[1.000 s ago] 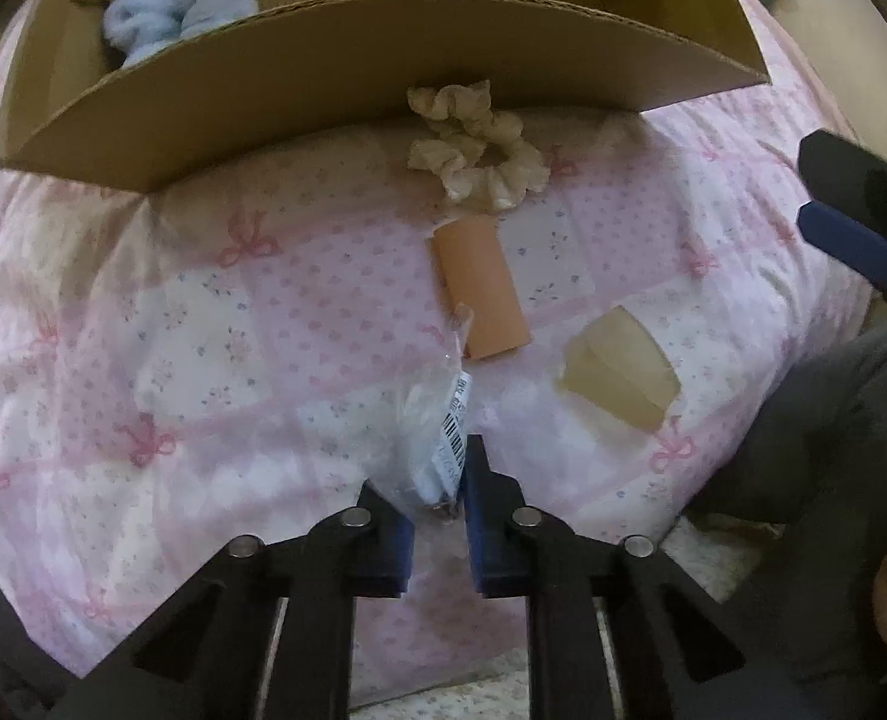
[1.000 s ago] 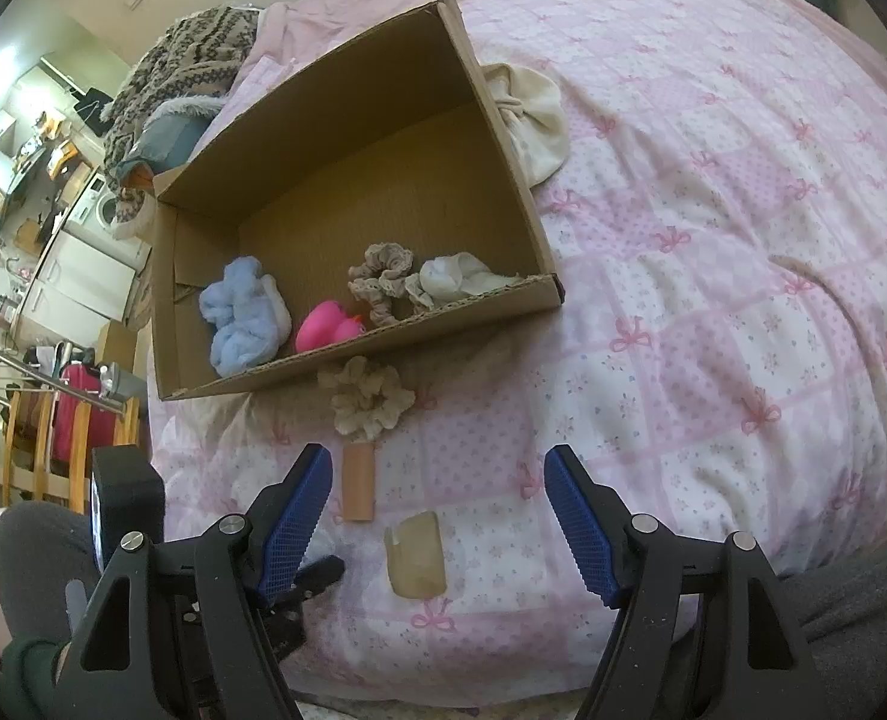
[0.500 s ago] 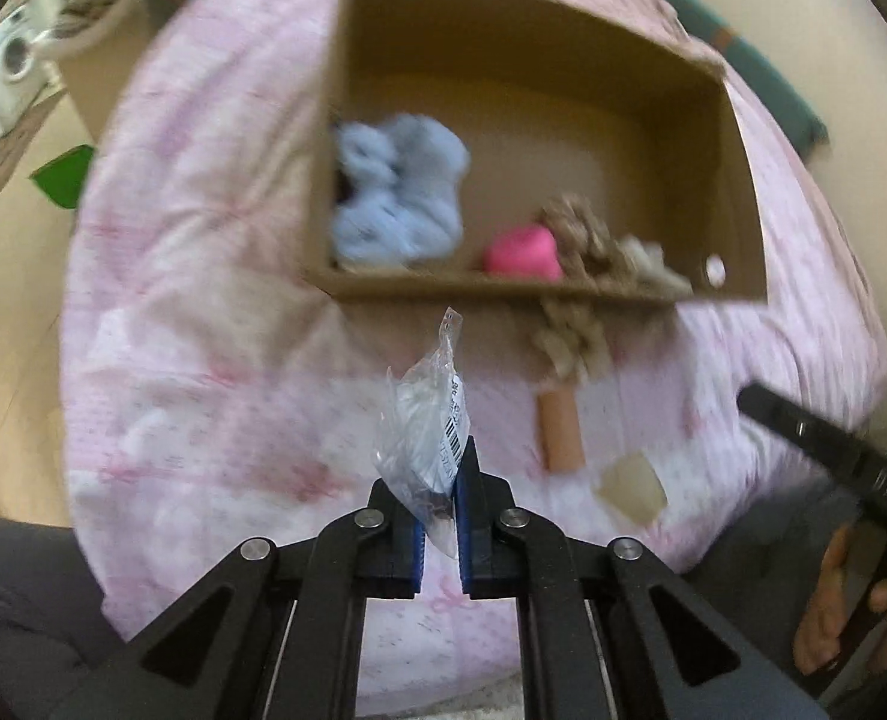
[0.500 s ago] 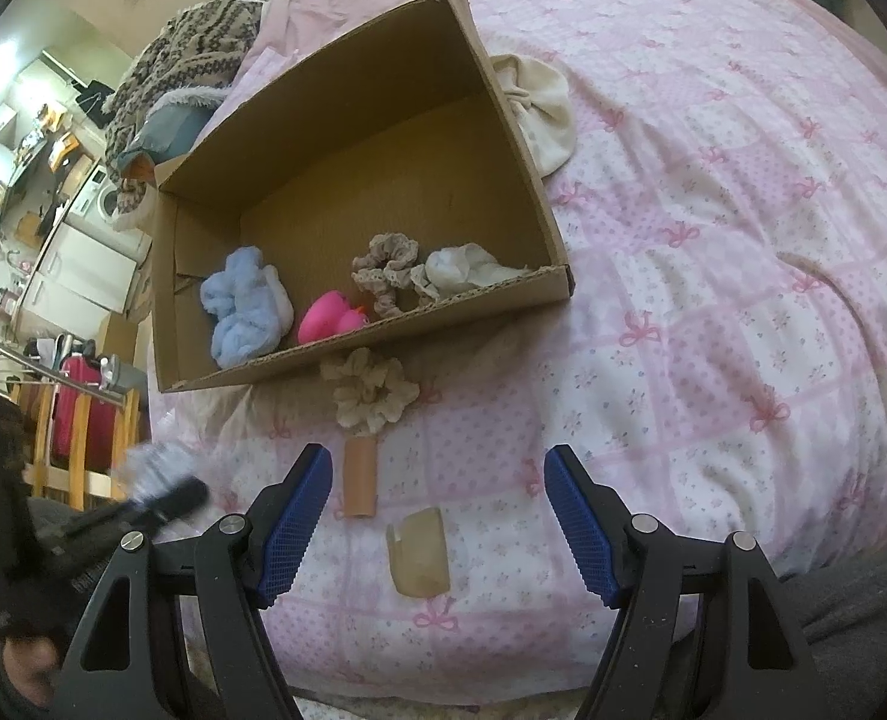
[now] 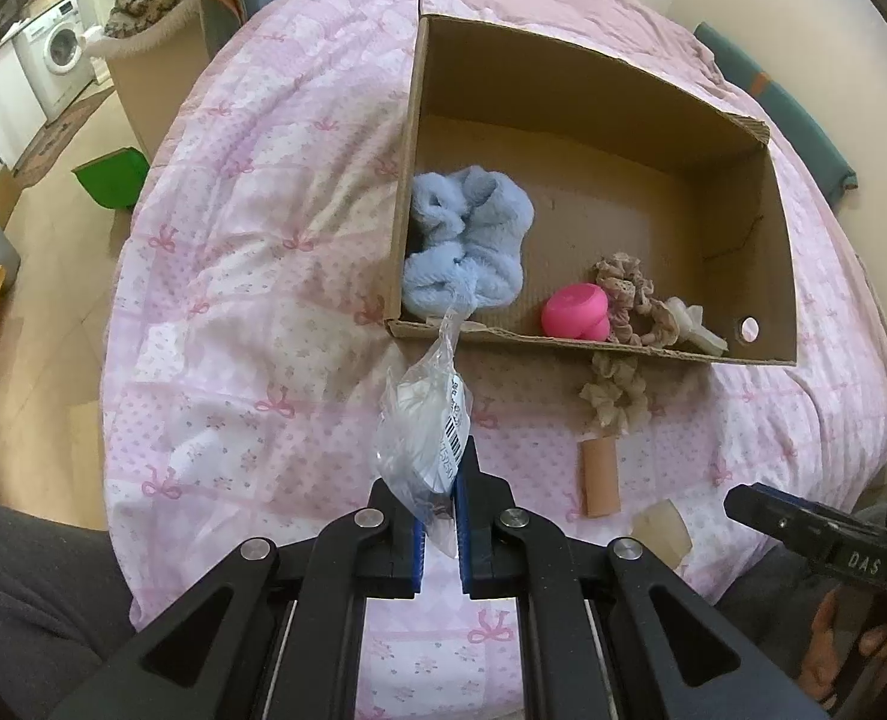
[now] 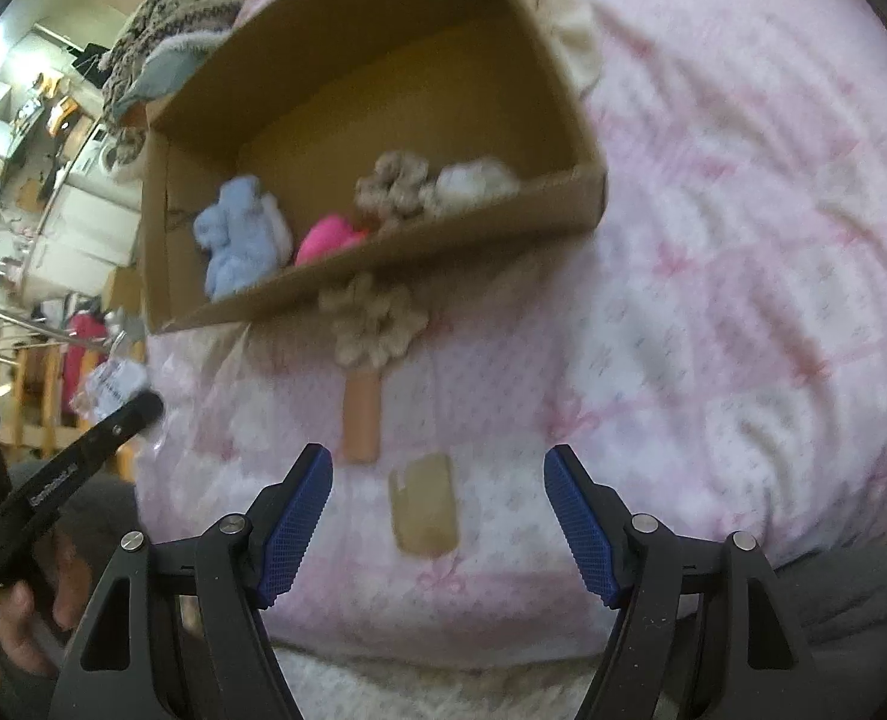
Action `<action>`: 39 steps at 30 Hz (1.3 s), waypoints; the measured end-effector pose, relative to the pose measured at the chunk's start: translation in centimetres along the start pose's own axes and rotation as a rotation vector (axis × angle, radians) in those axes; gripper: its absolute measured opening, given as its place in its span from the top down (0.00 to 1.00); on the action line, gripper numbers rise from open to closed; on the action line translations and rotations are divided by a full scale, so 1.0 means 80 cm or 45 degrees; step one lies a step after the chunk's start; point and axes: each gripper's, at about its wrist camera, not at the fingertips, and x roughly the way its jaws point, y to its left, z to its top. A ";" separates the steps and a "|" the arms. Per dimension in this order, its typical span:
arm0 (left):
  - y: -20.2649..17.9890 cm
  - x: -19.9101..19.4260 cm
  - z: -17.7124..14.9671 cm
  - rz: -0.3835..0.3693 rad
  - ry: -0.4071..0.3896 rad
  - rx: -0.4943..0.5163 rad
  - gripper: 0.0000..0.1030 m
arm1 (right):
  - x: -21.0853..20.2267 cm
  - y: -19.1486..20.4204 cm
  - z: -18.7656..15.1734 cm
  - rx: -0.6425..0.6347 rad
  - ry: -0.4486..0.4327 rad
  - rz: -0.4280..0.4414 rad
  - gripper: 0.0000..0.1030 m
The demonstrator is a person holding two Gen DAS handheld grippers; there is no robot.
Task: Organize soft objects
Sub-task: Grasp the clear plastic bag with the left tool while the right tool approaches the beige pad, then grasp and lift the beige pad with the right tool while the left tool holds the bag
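Left wrist view first: the clear plastic packet (image 5: 425, 432) with the barcode label is clamped between the jaws of the left gripper (image 5: 438, 531), and it's been lifted clear off the pink bedspread (image 5: 251, 276) where it was lying a second ago. It's now held in the air just short of the near wall of the cardboard box (image 5: 737, 192), toward the box's left end, with its top tip overlapping the blue fluffy scrunchie (image 5: 467, 246) in the picture. Already inside the box: that blue one, a pink silicone piece (image 5: 575, 313), a brownish scrunchie (image 5: 626, 294) and something whitish (image 5: 692, 330). So the pickup looks done and the drop into the box is probably what's left for this item.

Right wrist view (blurry): the right gripper (image 6: 437, 519) is held with jaws spread wide and nothing between them, above the bed's near edge. Left out on the bedspread are a beige scrunchie (image 6: 374, 324) touching the box's near wall, an orange-tan tube (image 6: 360, 420) and a tan flat piece (image 6: 424, 513). The tan piece sits right between the open jaws in the picture, so it's likely next up.
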 end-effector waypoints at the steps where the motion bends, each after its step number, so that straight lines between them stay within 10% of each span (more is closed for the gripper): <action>1: 0.000 -0.001 -0.001 0.000 0.000 -0.002 0.93 | 0.002 -0.004 0.000 0.019 0.008 -0.005 0.25; 17: -0.009 -0.002 -0.002 -0.023 0.003 0.024 0.93 | 0.081 0.061 -0.025 -0.360 0.234 -0.275 0.42; 20: -0.008 0.000 -0.003 -0.017 0.010 0.022 0.93 | 0.089 0.066 -0.029 -0.414 0.235 -0.338 0.64; 27: -0.005 0.005 -0.003 0.009 0.015 0.019 0.93 | 0.081 0.069 -0.034 -0.425 0.201 -0.309 0.90; 39: -0.003 0.010 -0.005 0.050 0.018 0.029 0.93 | 0.025 0.055 -0.025 -0.313 0.047 -0.155 0.91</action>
